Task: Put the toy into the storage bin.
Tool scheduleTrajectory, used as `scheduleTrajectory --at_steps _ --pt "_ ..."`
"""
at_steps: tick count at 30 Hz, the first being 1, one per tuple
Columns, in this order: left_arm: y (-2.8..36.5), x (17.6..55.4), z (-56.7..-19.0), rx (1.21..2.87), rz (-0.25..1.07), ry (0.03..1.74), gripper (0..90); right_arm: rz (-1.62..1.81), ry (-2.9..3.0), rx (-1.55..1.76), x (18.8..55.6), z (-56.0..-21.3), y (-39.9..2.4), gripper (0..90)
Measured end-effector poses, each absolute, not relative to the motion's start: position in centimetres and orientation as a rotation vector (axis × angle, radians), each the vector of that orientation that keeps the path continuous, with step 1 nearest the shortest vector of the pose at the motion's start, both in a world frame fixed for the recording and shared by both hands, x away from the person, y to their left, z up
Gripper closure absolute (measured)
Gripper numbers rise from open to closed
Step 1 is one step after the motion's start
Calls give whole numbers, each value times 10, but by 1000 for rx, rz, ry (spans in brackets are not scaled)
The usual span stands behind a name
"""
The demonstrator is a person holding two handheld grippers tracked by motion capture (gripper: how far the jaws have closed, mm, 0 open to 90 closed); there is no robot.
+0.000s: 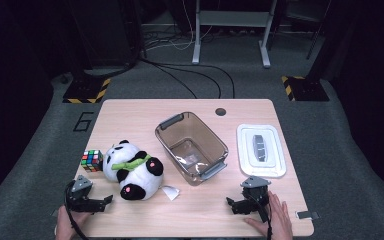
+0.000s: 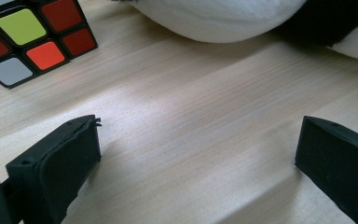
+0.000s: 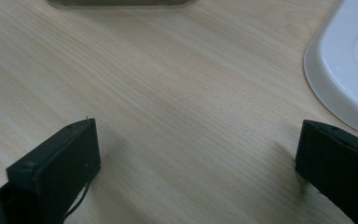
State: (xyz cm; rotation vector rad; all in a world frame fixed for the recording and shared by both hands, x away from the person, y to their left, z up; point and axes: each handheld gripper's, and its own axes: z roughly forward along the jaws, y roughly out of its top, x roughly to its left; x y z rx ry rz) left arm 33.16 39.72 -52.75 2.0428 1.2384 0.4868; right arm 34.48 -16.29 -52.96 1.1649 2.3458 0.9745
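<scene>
Plush panda [image 1: 132,171] lying near-left, just beside the open bin [image 1: 192,147]; left gripper [image 1: 94,201] and right gripper [image 1: 240,202] resting spread wide, pinching nothing, awaiting loading.

In the left gripper view the puzzle cube [image 2: 30,39] runs off the top and left edges, and the plush panda [image 2: 242,21] is cut by the top edge, so just white belly and a black limb show. In the right gripper view the white lid [image 3: 342,70] is cropped at the right edge and the clear bin [image 3: 121,2] is a sliver along the top. From above, whatever lies inside the bin is too faint to tell, and the small tag at the desk's near right corner [image 1: 307,215] is too small to read.
</scene>
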Motion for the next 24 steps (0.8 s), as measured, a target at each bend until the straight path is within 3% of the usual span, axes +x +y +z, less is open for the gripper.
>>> scheduleTrajectory --at_steps 24 --pt "377 333 -443 1971 456 1055 0 968 2331 1183 348 -530 -158 0"
